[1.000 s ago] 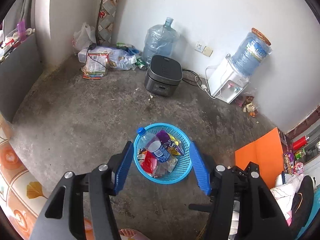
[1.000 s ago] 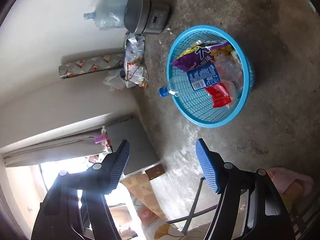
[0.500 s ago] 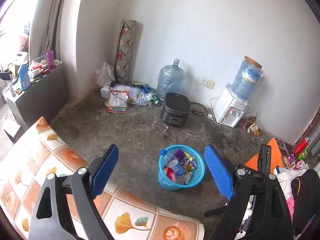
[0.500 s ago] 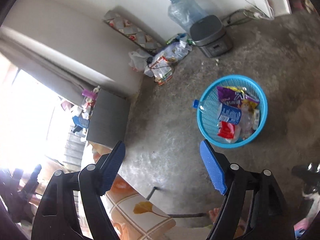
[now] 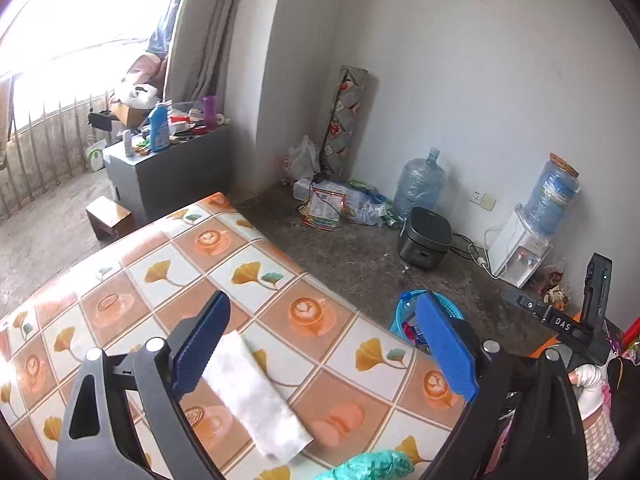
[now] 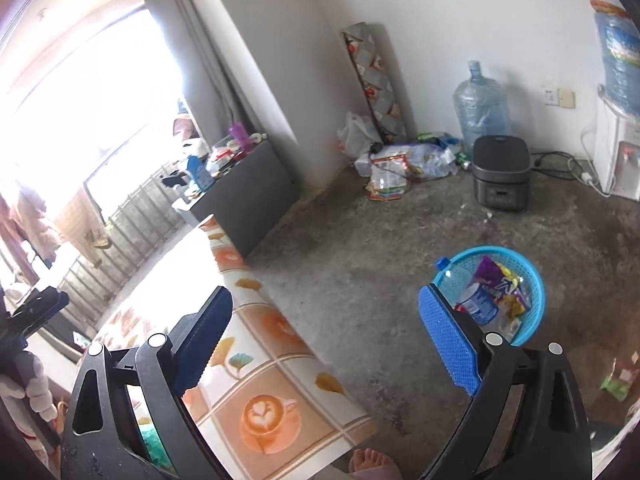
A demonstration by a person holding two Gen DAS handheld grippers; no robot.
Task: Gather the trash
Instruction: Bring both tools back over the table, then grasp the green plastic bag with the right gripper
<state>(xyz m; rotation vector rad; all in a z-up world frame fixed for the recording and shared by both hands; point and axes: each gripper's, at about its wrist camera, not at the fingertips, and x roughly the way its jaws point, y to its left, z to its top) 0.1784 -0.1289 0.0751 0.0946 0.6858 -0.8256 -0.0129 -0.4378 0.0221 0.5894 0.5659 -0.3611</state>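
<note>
My left tongs [image 5: 320, 344] are opening wide and hold nothing. A white crumpled paper tissue [image 5: 256, 396] lies on the tiled-pattern worktop [image 5: 304, 312] just below them, by the left finger. My right tongs [image 6: 326, 338] are opening too, empty. The round blue plastic basket [image 6: 534, 308] of trash sits on the floor beyond the right finger.

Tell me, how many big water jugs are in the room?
2. One water jug stands on the floor by the wall behind the rice cooker; the other sits upside down atop the white dispenser.

2 water jugs [image 6: 482, 108] – 1 basket [image 6: 534, 308]
</note>
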